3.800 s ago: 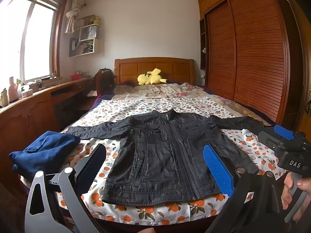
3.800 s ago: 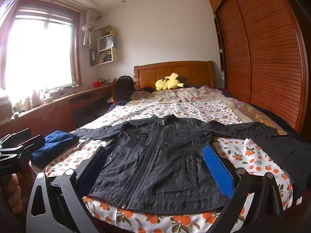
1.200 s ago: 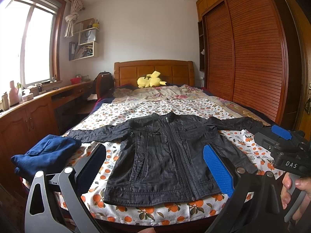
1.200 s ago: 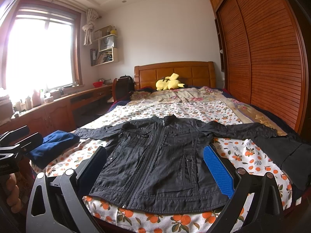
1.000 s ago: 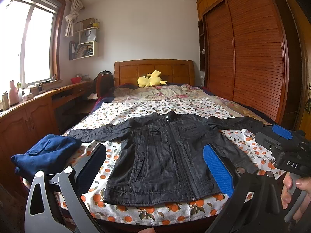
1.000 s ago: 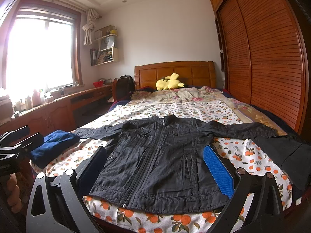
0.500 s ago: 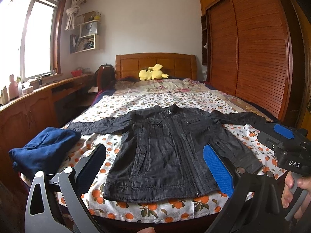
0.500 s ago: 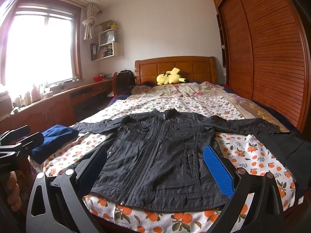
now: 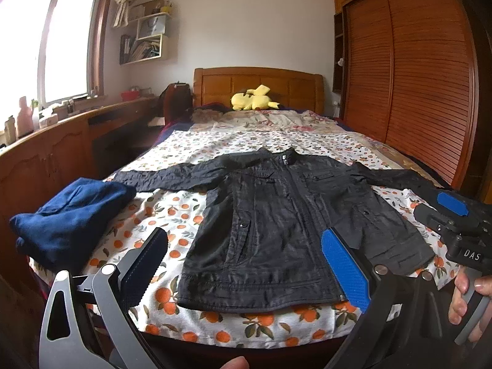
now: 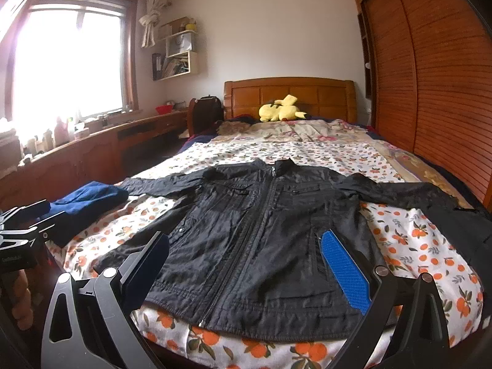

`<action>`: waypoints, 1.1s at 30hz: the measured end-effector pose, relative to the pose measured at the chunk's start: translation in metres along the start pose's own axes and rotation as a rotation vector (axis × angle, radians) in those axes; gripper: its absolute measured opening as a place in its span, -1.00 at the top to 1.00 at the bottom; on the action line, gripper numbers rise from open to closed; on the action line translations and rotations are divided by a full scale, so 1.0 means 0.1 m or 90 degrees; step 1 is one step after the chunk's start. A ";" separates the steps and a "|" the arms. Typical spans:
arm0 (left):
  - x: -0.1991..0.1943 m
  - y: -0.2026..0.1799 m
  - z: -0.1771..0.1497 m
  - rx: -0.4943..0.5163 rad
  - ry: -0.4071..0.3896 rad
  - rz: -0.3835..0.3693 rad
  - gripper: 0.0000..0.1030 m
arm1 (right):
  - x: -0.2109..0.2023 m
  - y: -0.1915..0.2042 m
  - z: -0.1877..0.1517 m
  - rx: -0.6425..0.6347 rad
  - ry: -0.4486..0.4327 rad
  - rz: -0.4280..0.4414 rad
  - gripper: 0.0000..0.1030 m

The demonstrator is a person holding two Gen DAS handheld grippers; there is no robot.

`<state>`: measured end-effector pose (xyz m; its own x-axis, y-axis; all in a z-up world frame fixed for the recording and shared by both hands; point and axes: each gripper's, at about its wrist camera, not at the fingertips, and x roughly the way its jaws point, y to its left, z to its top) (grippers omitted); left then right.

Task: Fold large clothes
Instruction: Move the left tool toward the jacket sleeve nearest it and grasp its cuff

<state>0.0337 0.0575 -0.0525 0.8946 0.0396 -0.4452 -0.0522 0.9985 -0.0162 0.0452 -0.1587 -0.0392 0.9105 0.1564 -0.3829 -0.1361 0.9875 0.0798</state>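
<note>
left wrist view: the black jacket (image 9: 276,215) lies flat and zipped on the bed (image 9: 246,141), sleeves spread, nothing folded yet. left gripper (image 9: 246,264) and right gripper (image 10: 246,264) both gape, empty, near the hem.

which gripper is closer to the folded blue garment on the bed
Left. The left gripper sits just right of the blue garment; the right gripper is farther right, past the black jacket's middle.

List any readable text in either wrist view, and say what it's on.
"DAS": white letters on the black body of the right gripper, seen in the left wrist view.
Pale marking on the left gripper body, in the right wrist view: too blurred to read.
Small tag at the black jacket collar: too small to read.
</note>
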 end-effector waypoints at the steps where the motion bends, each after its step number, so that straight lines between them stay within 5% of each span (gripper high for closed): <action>1: 0.03 0.03 -0.01 -0.001 0.002 0.002 -0.95 | 0.04 0.02 0.00 -0.004 0.002 0.002 -0.87; 19: 0.89 0.67 -0.30 -0.016 0.073 0.035 -0.95 | 1.10 0.34 -0.01 -0.046 0.018 0.054 -0.87; 33: 1.63 1.00 -0.12 -0.020 0.124 0.097 -0.96 | 1.99 0.38 0.14 -0.075 0.036 0.112 -0.87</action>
<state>0.1694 0.1634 -0.1372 0.7728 0.1786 -0.6089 -0.1970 0.9797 0.0373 0.2266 -0.0908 -0.0993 0.8457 0.3241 -0.4239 -0.3384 0.9400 0.0436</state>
